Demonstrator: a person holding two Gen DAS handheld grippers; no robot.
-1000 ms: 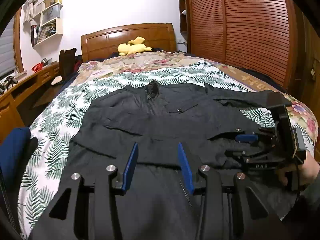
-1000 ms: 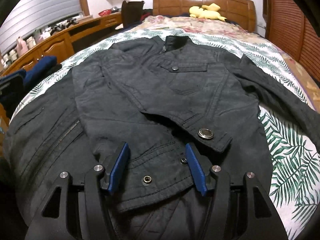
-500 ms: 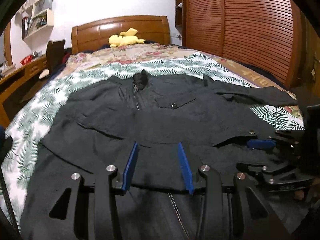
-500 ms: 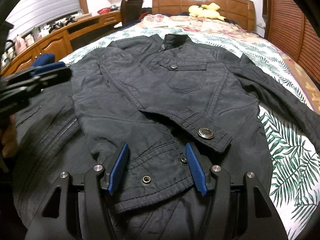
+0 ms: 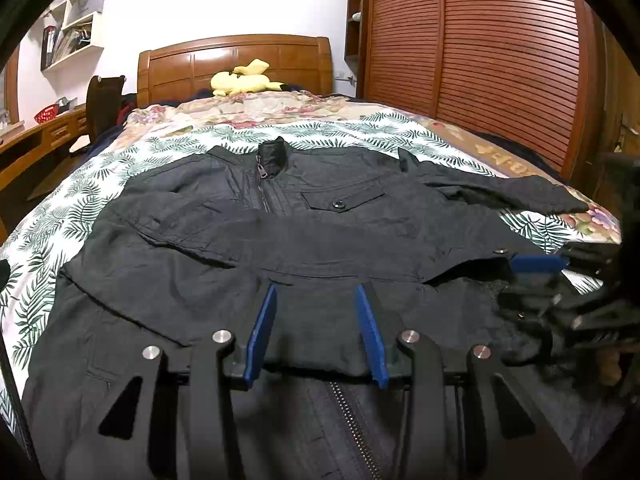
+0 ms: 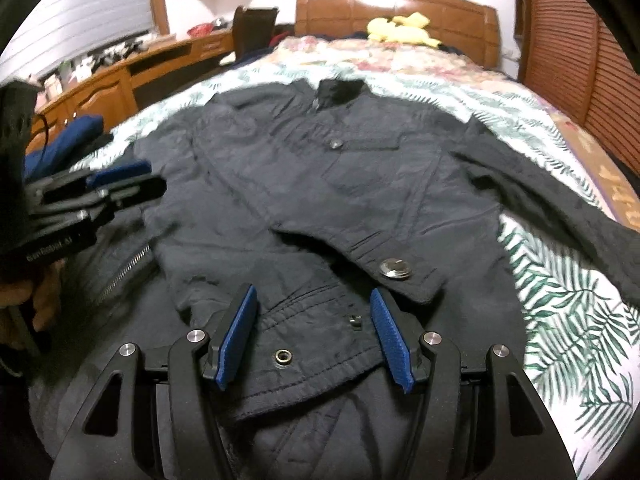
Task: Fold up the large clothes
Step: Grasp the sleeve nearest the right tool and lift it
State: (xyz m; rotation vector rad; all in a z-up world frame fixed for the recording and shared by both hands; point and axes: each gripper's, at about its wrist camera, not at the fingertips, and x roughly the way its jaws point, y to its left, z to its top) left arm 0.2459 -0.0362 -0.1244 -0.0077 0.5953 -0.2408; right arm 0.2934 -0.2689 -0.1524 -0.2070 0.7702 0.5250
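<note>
A dark grey jacket (image 5: 320,240) lies front-up on the bed, collar toward the headboard, one sleeve folded across its chest. It also shows in the right wrist view (image 6: 320,200). My left gripper (image 5: 316,300) is open and empty, low over the jacket's lower front above the zipper (image 5: 352,424). My right gripper (image 6: 312,308) is open and empty over the hem, by the folded sleeve's cuff (image 6: 396,270). The other sleeve (image 6: 560,204) stretches out to the right. Each gripper shows at the edge of the other's view.
The bed has a leaf-print cover (image 5: 60,232) and a wooden headboard (image 5: 236,64) with a yellow plush toy (image 5: 244,80). A slatted wardrobe (image 5: 500,60) stands on the right. A wooden desk (image 6: 120,80) and a chair (image 6: 252,28) stand on the left.
My left gripper has swung right and now faces the jacket squarely. My right gripper has pulled back and risen a little. Both stay open.
</note>
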